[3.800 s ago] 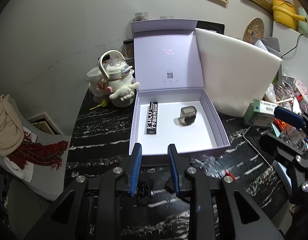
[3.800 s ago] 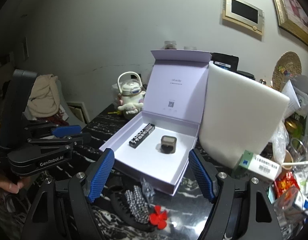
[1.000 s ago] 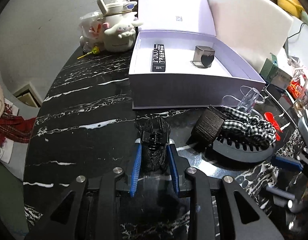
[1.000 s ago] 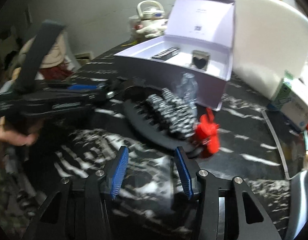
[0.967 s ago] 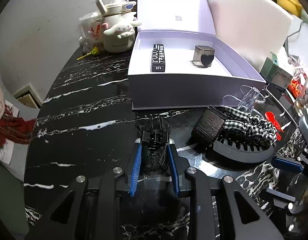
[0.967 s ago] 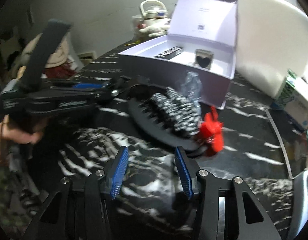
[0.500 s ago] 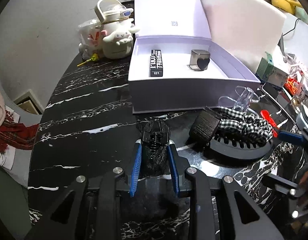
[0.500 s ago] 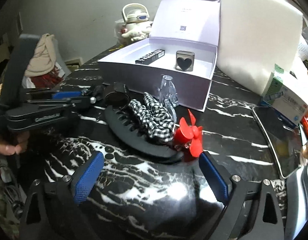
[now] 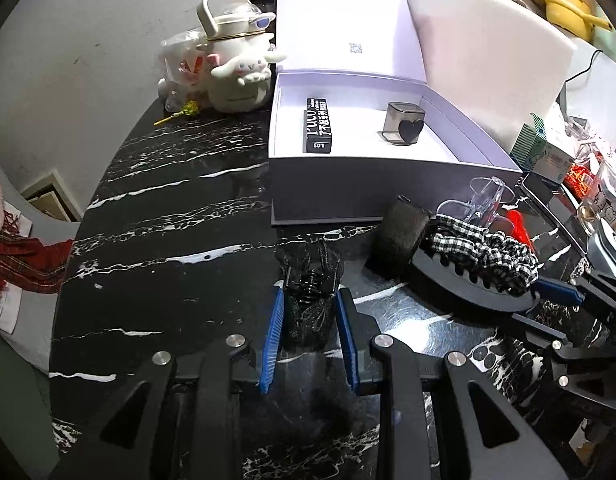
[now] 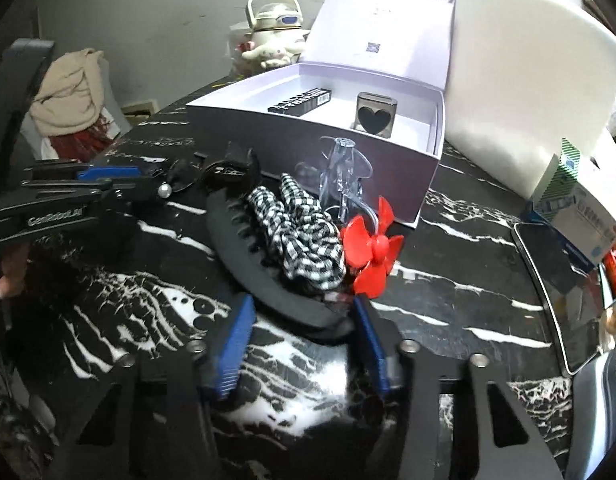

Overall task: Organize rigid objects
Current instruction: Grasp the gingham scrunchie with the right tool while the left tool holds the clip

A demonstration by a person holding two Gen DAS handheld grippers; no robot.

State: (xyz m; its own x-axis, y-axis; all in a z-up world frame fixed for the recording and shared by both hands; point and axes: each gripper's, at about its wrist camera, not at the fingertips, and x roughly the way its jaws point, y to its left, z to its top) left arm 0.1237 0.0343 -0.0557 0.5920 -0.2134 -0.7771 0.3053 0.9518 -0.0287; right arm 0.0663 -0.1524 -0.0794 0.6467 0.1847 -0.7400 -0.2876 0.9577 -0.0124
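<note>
On the black marbled desk [image 9: 156,216], in front of the open lilac box [image 9: 388,184], lies the pile of hair things. The far end of the large black claw clip [image 10: 268,276] is hidden under a checked scrunchie [image 10: 296,236], and a red propeller-shaped clip [image 10: 372,252] covers part of a clear plastic clip [image 10: 342,172] behind it. A dark woven block [image 9: 402,234] beside the pile is hard to identify.

Readable writing: "L03" on the end of the black stick box [image 9: 318,130] inside the lilac box; its side text is too small. A small grey cube with a black heart [image 10: 376,117] stands near it. "GenRobot.AI" shows on the left gripper's side in the right wrist view.

Left gripper [image 9: 310,312]: pitched down toward the desk, jaws narrow, clamped on a small black lace hair clip [image 9: 310,300]. Right gripper [image 10: 302,320]: also angled down; its jaws have just been closing, and the near end of the large black claw clip sits between them. Whether the pads press on it cannot be told.
</note>
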